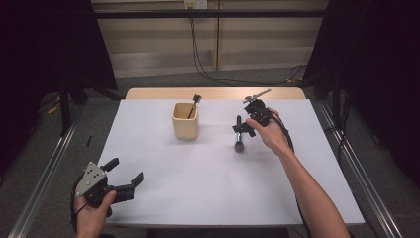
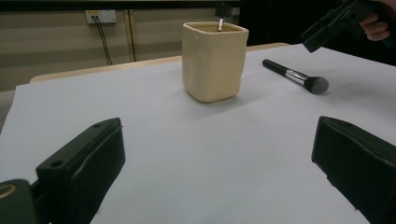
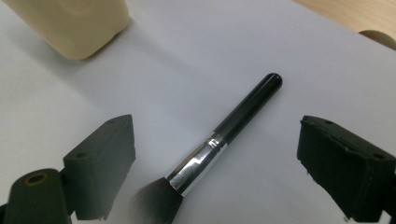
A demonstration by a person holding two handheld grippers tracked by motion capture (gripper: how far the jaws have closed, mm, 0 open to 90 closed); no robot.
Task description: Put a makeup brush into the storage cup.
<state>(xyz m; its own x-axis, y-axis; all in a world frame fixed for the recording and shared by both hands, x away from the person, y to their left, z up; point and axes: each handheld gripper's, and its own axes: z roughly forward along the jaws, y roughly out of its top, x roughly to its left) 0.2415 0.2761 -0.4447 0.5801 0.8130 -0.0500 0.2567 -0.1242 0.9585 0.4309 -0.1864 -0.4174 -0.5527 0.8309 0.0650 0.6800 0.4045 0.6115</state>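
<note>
A black makeup brush with a silver ferrule lies flat on the white table right of centre, bristles toward the person. In the right gripper view the brush runs between the two jaws without touching either. My right gripper hovers just over it, open, and it appears at the top right of the left gripper view. A cream cup stands left of the brush with another dark brush leaning inside. At the table's near left corner my left gripper is open and holds nothing.
The white table top ends in a wooden strip at the far edge. Metal rails run along the floor on both sides. Cables hang down the back wall. A cable trails from each gripper along the person's forearm.
</note>
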